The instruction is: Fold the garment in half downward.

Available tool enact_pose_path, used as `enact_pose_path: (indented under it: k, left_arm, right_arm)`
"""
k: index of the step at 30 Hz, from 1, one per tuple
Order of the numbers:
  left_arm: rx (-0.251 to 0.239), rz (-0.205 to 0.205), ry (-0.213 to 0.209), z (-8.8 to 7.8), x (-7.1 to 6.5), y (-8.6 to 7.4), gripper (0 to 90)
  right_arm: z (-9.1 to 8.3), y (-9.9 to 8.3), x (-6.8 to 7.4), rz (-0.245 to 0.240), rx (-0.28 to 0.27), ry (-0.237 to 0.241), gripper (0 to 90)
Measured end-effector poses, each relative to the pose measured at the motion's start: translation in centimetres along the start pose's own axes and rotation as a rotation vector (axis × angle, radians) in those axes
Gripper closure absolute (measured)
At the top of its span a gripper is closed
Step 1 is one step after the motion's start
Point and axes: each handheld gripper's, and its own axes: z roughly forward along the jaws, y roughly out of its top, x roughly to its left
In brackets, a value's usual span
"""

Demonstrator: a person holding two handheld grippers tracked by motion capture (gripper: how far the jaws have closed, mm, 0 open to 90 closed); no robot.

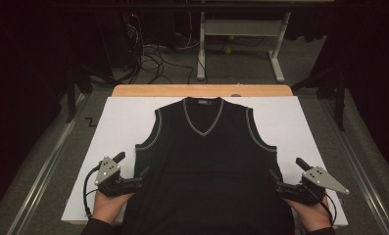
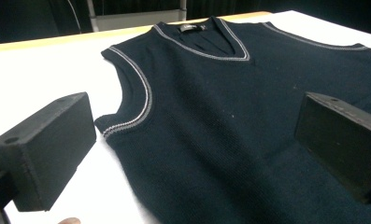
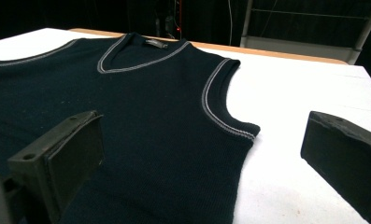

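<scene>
Plainly the vest (image 1: 206, 161) lies flat and face up at the middle of the white board (image 1: 118, 122), neck at 12 o'clock and hem toward the person. The left gripper (image 1: 142, 177) sits at the vest's 9 o'clock edge and the right gripper (image 1: 276, 180) at its 3 o'clock edge, both with jaws spread wide, pinching nothing. Being soft, light knit, it will likely sag and stretch, so a pinch on each side seam below the armholes looks best.

Dim, dark surroundings; bright white table surface (image 1: 118, 127); slightly soft focus.
</scene>
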Motion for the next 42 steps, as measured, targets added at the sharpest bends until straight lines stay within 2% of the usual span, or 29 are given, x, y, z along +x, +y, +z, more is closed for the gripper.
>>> enact_pose_path:
  k: [4, 7, 10, 15, 23, 29, 30, 32, 41, 42]
  left_arm:
    - [-0.004, 0.005, -0.002, -0.1, -0.2, 0.1, 0.0]
    - [-0.002, 0.017, -0.006, -0.1, -0.2, 0.2, 0.0]
    - [0.004, -0.01, -0.025, -0.1, 0.1, 0.1, 0.0]
    - [-0.007, -0.024, -0.038, -0.2, 0.1, 0.1, 0.0]
    - [-0.009, -0.012, -0.069, 0.0, -0.1, 0.2, 0.0]
    - [-0.004, -0.009, -0.068, 0.2, -0.1, 0.2, 0.0]
    - [0.003, -0.003, -0.065, 0.2, -0.2, 0.4, 0.0]
    - [0.003, 0.0, -0.062, 0.2, -0.2, 0.4, 0.0]
    - [0.02, -0.015, -0.052, 0.5, -0.1, 0.5, 0.0]
    - [0.024, -0.016, -0.052, 0.5, -0.1, 0.5, 0.0]
  right_arm:
    - [-0.1, 0.0, 0.0, -0.005, -0.008, -0.001, 0.0]
    - [-0.1, 0.0, 0.0, 0.002, -0.007, 0.019, 0.0]
    - [-0.1, 0.1, 0.1, 0.005, -0.007, 0.016, 0.1]
    - [-0.1, 0.1, 0.0, -0.004, -0.01, 0.016, 0.1]
    - [0.0, 0.2, 0.1, -0.008, -0.001, 0.006, 0.1]
    - [0.4, 0.5, 0.2, -0.011, 0.009, 0.001, 0.1]
    - [0.7, 0.6, 0.4, -0.037, 0.024, -0.022, 0.1]
    - [0.8, 0.7, 0.5, -0.045, 0.026, -0.03, 0.1]
    - [2.1, 1.5, 0.5, -0.051, 0.058, -0.033, 0.9]
    - [2.4, 1.7, 0.4, -0.049, 0.062, -0.023, 1.0]
